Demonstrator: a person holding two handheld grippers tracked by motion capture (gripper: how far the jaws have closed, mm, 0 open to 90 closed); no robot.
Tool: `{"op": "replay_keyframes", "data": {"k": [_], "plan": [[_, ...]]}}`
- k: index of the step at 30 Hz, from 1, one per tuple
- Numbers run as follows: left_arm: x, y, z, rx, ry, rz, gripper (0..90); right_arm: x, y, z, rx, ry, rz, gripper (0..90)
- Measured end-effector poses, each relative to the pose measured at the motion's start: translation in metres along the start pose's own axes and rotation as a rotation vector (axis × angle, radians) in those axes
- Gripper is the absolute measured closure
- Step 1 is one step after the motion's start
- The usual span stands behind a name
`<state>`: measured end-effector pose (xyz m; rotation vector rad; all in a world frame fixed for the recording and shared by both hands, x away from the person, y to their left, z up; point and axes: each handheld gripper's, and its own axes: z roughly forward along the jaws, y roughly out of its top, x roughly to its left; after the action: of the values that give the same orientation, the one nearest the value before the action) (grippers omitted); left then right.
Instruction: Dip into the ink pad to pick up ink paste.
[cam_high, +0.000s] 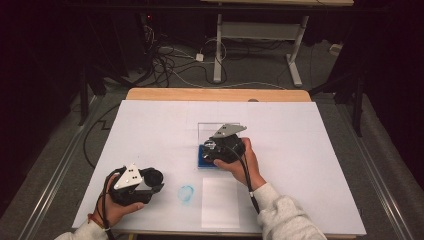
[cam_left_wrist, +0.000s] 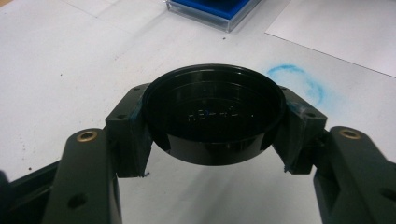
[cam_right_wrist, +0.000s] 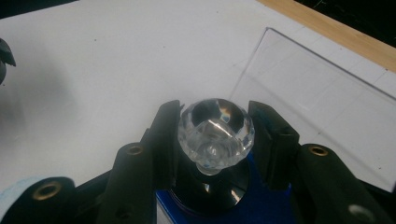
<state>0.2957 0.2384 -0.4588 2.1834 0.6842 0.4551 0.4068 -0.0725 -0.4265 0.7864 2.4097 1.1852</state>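
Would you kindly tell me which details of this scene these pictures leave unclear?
- Raised lettering inside the black cap: left gripper view, too blurred to read.
- The blue box: high view, mostly hidden under the right gripper.
- Whether the jaws press the clear faceted knob: right gripper view, contact unclear.

Crystal knob (cam_right_wrist: 215, 133) on box (cam_high: 205, 159), lid (cam_high: 150, 176) left.

white table sheet (cam_high: 150, 125) wide open left and far side, easy passage. obstacles: blue-lined clear case (cam_high: 202, 161) mid-table, its upright clear lid (cam_right_wrist: 322, 98) walls off the back and right of the right gripper (cam_right_wrist: 215, 135). left gripper (cam_left_wrist: 212, 121) sits well apart near the front edge, blue smudge (cam_high: 185, 194) between, flat.
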Motion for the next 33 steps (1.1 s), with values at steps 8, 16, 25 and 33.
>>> {"op": "replay_keyframes", "data": {"k": [8, 16, 25, 33], "plan": [[-0.0004, 0.0004, 0.0012, 0.008, 0.003, 0.001, 36.8, 0.0018, -0.0028, 0.006, 0.025, 0.008, -0.007, 56.9], [-0.0003, 0.0004, 0.0007, 0.005, 0.001, 0.0, 36.8, -0.0003, -0.0031, 0.0084, 0.024, 0.017, -0.014, 56.9], [-0.0008, 0.0, -0.0004, 0.001, -0.001, -0.001, 36.8, -0.0024, -0.0062, 0.0072, 0.029, 0.024, -0.021, 56.9], [-0.0015, -0.0004, -0.001, 0.004, -0.001, 0.0, 36.8, -0.0007, -0.0101, 0.0053, 0.02, 0.011, -0.037, 56.9]]}}
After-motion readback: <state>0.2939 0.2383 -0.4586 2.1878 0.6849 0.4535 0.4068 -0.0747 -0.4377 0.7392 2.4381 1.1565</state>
